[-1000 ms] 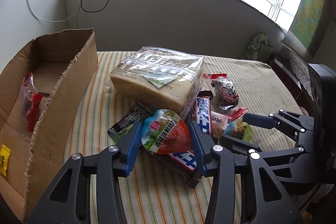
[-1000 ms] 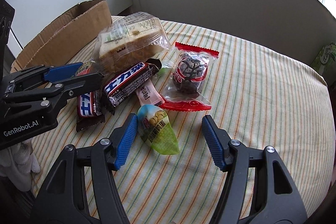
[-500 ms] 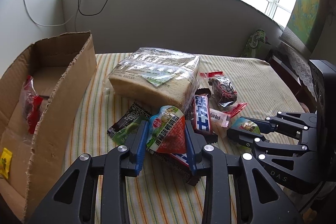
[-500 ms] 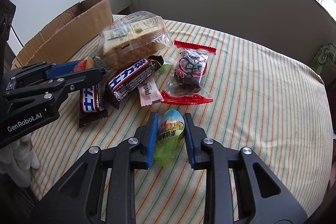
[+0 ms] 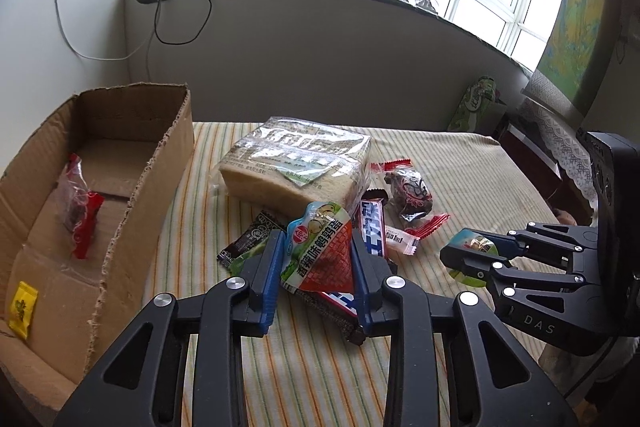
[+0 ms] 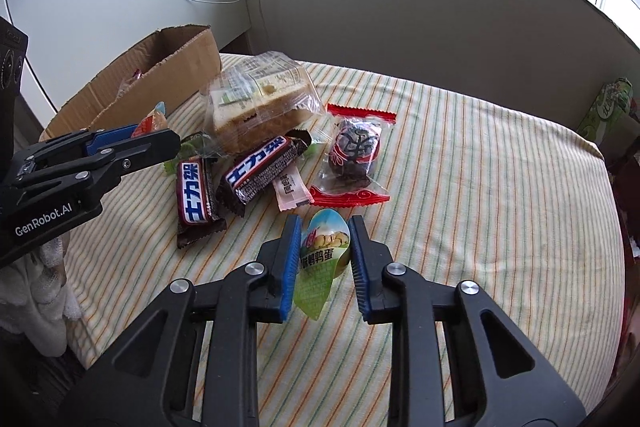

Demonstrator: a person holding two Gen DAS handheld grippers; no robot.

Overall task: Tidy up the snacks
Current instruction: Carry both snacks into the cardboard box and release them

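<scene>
Striped surface [image 6: 480, 187], carrying the loose snacks. Cardboard box [image 5: 132, 227], open-topped, at the far left edge of the surface; it contains a clear red-ended packet [image 5: 78, 207] and a small yellow sachet [image 5: 23, 307]. Bagged sliced bread [image 5: 296, 163], lying just right of the box and behind the smaller items. Left gripper [image 5: 316, 263], fingers closed most of the way onto the red egg pouch [image 5: 320, 251], which stands upright between the blue pads above the other snacks. Right gripper [image 6: 325, 259], fingers likewise nearly closed, clamping the green egg pouch [image 6: 322, 259] near the middle of the surface; whether this pouch is lifted clear of the cloth cannot be judged from either view. Dark round cake in a red-edged clear wrapper [image 6: 354, 155], right of the bread. Two chocolate bars with blue-and-white lettering: one [image 6: 264, 169] leaning against the front of the bread, the other [image 6: 196, 199] to its left, nearer the left gripper. Small pink sachet [image 6: 290, 189], lying just in front of the first bar. Dark green-tipped sachet [image 5: 248, 243], beside the left gripper's left finger.
</scene>
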